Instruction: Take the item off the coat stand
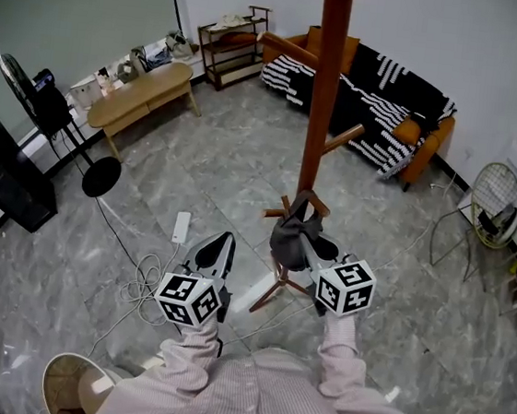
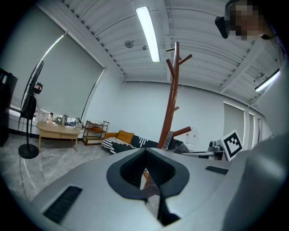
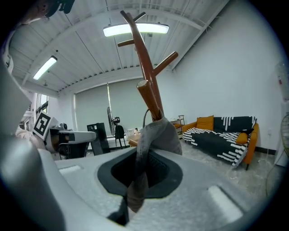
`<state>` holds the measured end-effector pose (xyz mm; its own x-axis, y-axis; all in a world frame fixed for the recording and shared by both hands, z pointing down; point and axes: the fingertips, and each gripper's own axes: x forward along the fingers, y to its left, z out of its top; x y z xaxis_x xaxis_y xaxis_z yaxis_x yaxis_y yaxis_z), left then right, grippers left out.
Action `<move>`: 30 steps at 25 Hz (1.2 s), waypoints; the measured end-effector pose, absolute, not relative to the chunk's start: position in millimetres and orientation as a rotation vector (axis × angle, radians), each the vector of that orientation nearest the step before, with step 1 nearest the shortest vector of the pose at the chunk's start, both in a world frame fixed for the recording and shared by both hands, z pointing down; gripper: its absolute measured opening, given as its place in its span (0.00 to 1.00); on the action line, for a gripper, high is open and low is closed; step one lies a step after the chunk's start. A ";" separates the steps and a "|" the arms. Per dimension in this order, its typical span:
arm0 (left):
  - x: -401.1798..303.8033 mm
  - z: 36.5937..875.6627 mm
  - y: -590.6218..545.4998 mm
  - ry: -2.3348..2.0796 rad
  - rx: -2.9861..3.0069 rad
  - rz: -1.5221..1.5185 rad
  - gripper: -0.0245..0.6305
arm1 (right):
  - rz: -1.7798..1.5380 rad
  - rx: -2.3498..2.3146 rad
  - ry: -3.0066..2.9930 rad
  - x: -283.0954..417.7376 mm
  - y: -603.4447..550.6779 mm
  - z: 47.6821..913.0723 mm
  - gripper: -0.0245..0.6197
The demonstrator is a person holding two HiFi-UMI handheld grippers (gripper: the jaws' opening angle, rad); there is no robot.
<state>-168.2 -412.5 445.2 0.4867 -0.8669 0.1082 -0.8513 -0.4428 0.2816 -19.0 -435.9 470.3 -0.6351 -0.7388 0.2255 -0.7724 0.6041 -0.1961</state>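
A room with a grey marbled floor, seen from above by a person standing in it. A sofa under a black-and-white striped throw stands against the far wall, and a low wooden table sits to the left. In the middle rises a tall reddish-brown wooden coat stand with pegs slanting upward. The item to take off, a soft grey cloth piece, hangs low on the stand from one of the bottom pegs, just in front of the person. It drapes in limp folds, so it looks light, floppy and not fragile. It would probably sag and swing once free, and the weave looks rough enough not to slip. The right gripper has its jaws pinched on a hanging fold of this cloth, which runs down between the pads. A hold nearer the peg would likely lift it off more cleanly, up along the peg's slant. The left gripper hovers beside it, well clear of the stand, jaws drawn almost together with nothing between them.
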 end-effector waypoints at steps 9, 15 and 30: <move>-157.3 443.7 -405.4 -1.400 2.471 -0.089 0.04 | 0.358 1.324 -2.695 -6.7 -424.2 456.3 0.07; -153.0 439.3 -399.9 -1.367 2.499 -0.103 0.04 | 0.318 1.367 -2.689 -2.7 -414.6 444.9 0.07; -142.2 432.6 -386.9 -1.276 2.577 -0.099 0.04 | 0.210 1.483 -2.716 8.1 -386.9 414.4 0.07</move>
<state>-142.2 -386.9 432.6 0.6111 -0.7896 0.0550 -0.7716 -0.5788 0.2638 8.1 -386.9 414.4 -0.5421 -0.8344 0.0998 -0.8398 0.5337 -0.0997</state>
